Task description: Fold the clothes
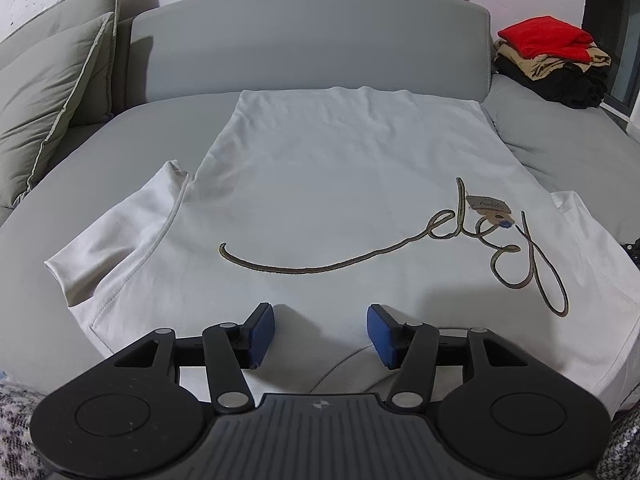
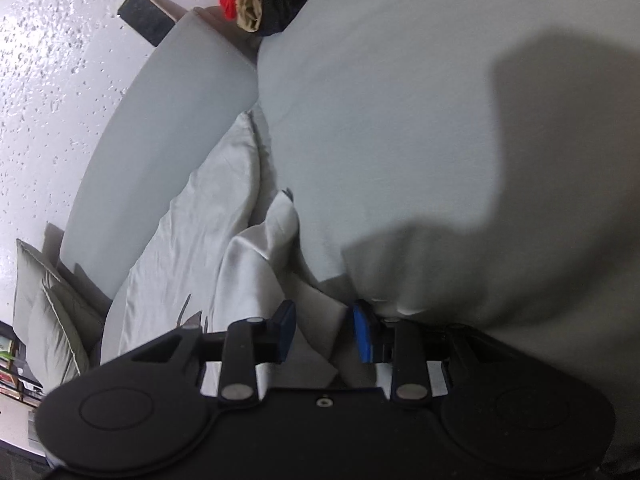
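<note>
1. The white T-shirt [image 1: 320, 184] lies spread flat on the grey sofa [image 1: 308, 44].
2. The left claw [image 1: 321, 334] hovers spread wide above its collar.
3. The right claw [image 2: 325, 330] gapes around a sleeve fold [image 2: 316, 328].

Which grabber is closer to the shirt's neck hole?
Left. The left gripper hangs open just above the white shirt's collar. The right gripper is open around folds at the shirt's edge; no collar shows there.

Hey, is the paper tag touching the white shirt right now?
Touching. The left wrist view shows the paper tag lying flat on the white shirt, over its script lettering.
</note>
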Motion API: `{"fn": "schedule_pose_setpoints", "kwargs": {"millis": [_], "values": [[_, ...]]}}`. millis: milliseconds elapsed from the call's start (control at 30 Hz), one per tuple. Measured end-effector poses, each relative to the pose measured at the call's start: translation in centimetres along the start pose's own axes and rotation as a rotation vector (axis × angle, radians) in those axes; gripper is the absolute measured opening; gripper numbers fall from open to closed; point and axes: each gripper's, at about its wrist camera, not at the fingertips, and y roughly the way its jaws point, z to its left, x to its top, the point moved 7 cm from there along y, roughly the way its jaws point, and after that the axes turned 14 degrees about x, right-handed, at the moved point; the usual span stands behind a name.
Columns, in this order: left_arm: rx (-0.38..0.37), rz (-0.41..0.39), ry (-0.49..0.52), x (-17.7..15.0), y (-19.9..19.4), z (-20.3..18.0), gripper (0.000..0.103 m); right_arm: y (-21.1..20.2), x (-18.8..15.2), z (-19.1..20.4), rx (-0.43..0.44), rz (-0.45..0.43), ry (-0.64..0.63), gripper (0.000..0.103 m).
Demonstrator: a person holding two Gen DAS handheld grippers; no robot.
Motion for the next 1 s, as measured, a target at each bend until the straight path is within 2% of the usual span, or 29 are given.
{"fn": "schedule_pose_setpoints", "kwargs": {"millis": [33,67,133,200,267,333,433,567,633,700,800,833,900,933,1000], "values": [[0.002,-0.001,0.001,0.0,0.0,0.0,0.053,0.2,-0.1,0.1,0.001,0.003,-0.014,0.005],[0.004,-0.001,0.002,0.0,-0.1,0.0,0.053,0.3,-0.1,0.2,-0.002,0.000,-0.029,0.002],[0.008,-0.003,0.003,0.0,-0.2,0.0,0.053,-0.3,0.2,0.9,0.001,-0.054,-0.072,0.002],[0.005,-0.006,0.002,-0.1,-0.4,0.1,0.053,-2.4,0.9,2.8,-0.009,-0.165,-0.185,0.002],[-0.002,-0.011,0.005,-0.2,-0.6,0.1,0.053,-5.2,1.5,4.9,-0.083,-0.293,-0.347,0.002],[-0.014,-0.014,0.009,-0.2,-0.7,0.0,0.053,-7.1,1.7,5.9,-0.202,-0.363,-0.472,0.002],[-0.014,-0.023,0.035,-0.3,-0.8,-0.4,0.053,-7.3,1.6,5.0,-0.350,-0.347,-0.532,0.002],[0.004,-0.046,0.082,-0.4,-1.1,-0.9,0.053,-5.6,1.4,2.9,-0.454,-0.273,-0.495,0.003],[0.013,-0.059,0.096,-0.4,-1.3,-0.9,0.054,-5.9,1.1,3.3,-0.451,-0.277,-0.503,0.012],[0.017,-0.097,0.078,-0.1,-2.1,-0.5,0.054,-6.6,0.9,4.5,-0.421,-0.319,-0.513,0.035],[0.008,-0.170,0.034,0.4,-3.5,0.4,0.054,-7.1,-0.5,7.0,-0.315,-0.366,-0.588,0.036],[0.004,-0.182,0.024,0.5,-3.7,0.6,0.053,-6.7,-1.2,7.9,-0.265,-0.345,-0.622,0.036],[0.013,-0.177,0.031,0.5,-3.3,0.4,0.051,-4.5,-3.4,9.2,-0.152,-0.212,-0.683,0.032],[0.030,-0.161,0.053,0.3,-2.8,0.0,0.050,-3.4,-4.5,9.8,-0.103,-0.145,-0.705,0.024],[0.060,-0.120,0.118,-0.3,-2.0,-0.9,0.042,-1.2,-6.8,10.0,-0.059,-0.009,-0.716,0.020]]}}
